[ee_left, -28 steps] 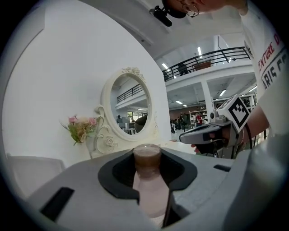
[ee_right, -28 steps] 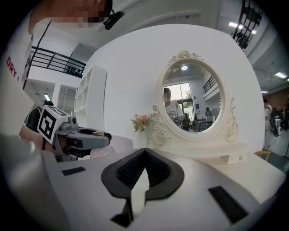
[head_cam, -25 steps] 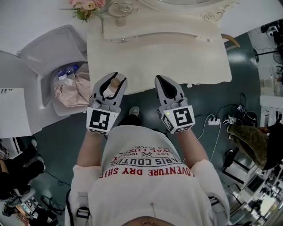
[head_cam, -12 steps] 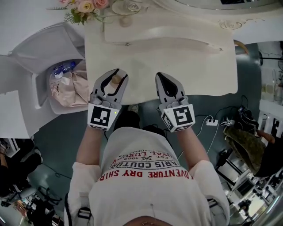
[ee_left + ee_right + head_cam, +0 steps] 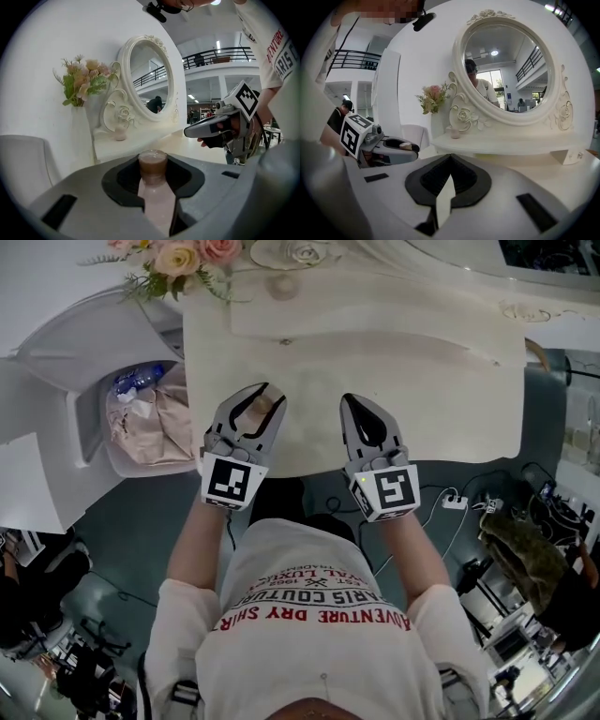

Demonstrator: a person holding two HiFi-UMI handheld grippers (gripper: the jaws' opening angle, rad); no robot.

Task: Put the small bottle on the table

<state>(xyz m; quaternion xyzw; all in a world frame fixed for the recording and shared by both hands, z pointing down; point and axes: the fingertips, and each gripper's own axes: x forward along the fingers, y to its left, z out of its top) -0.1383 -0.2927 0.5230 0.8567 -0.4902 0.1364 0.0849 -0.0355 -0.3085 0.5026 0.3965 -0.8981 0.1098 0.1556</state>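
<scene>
A small pale bottle [image 5: 262, 410] with a brown cap [image 5: 153, 164] stands between the jaws of my left gripper [image 5: 266, 396], which is shut on it. In the head view this gripper hovers over the front edge of the cream dressing table [image 5: 431, 381]. My right gripper [image 5: 355, 403] sits beside it over the same edge, shut with nothing in it. The left gripper view shows the bottle's neck pinched in the dark pads, with the right gripper [image 5: 211, 127] off to the right. From the right gripper view, the left gripper [image 5: 393, 146] shows at the left with the cap showing.
An oval mirror [image 5: 511, 70] in an ornate frame stands at the table's back above a raised shelf [image 5: 375, 310]. A vase of flowers [image 5: 178, 257] and a small cup [image 5: 120, 134] stand on the shelf's left end. A white bin [image 5: 141, 423] with bags stands left of the table. Cables lie on the floor at the right.
Both grippers have moved forward from the table's front edge to over its top. The bottle has stayed in the left gripper. The right gripper stays shut.
</scene>
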